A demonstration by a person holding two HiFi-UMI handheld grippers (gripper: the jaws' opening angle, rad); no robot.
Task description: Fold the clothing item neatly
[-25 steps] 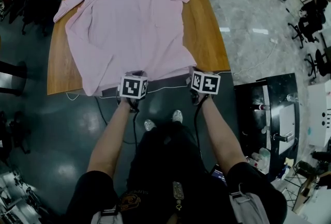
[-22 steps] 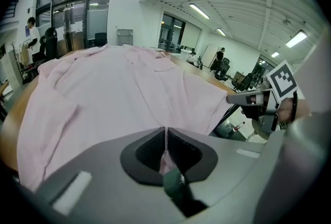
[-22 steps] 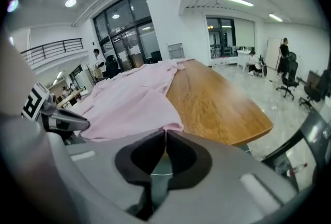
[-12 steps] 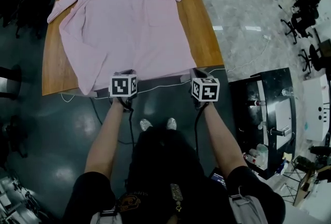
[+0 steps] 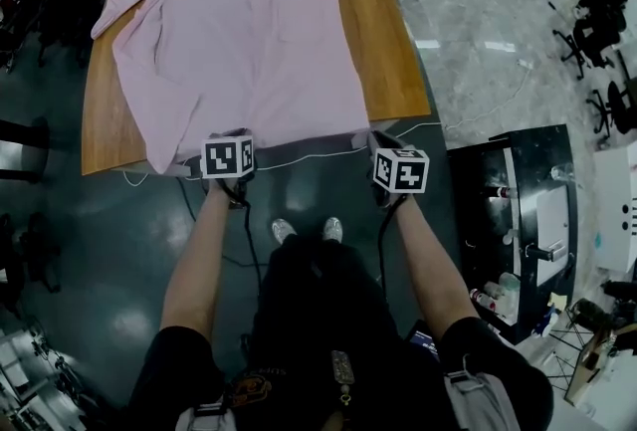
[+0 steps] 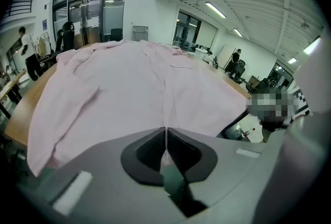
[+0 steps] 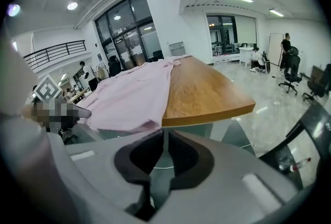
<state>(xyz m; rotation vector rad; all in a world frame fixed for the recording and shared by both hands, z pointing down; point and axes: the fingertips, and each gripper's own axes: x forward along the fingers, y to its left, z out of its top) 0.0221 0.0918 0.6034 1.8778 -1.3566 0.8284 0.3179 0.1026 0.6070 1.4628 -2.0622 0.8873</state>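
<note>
While left tool (image 6: 165, 132) pinches it, shirt (image 5: 239, 31) spreads beyond.

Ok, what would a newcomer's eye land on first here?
A pink shirt lies spread over most of the wooden table. At its near hem the left gripper is pinched shut on the fabric; the right gripper, its jaws just opening with nothing between them, sits off the shirt's corner.
</note>
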